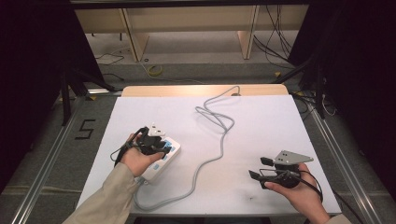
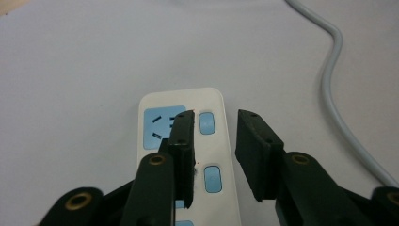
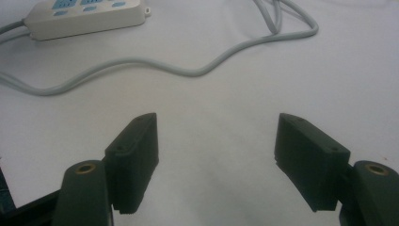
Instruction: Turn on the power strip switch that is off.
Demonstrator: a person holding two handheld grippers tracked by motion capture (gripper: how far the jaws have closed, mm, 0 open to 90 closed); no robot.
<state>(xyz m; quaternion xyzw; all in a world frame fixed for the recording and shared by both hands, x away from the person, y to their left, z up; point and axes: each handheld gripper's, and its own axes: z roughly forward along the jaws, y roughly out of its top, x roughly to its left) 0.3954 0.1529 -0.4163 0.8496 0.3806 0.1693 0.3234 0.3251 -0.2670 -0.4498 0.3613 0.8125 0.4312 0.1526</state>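
A white power strip (image 1: 168, 156) with blue sockets and switches lies at the left of the white table. My left gripper (image 1: 161, 145) hovers right over it. In the left gripper view the left gripper (image 2: 215, 127) is open by a narrow gap above the power strip (image 2: 188, 100), with a blue switch (image 2: 206, 123) showing between the jaws and nothing gripped. My right gripper (image 1: 259, 168) is held near the front right, open. In the right gripper view the right gripper (image 3: 216, 127) stands wide open over bare table, with the power strip (image 3: 84, 16) far off.
The strip's grey cable (image 1: 219, 126) leaves its near end, loops along the front and winds across the middle to the far edge. It shows as the cable (image 2: 334, 94) and cable (image 3: 188, 68) in the gripper views. Beyond the table (image 1: 261, 116) are floor, shelving and wires.
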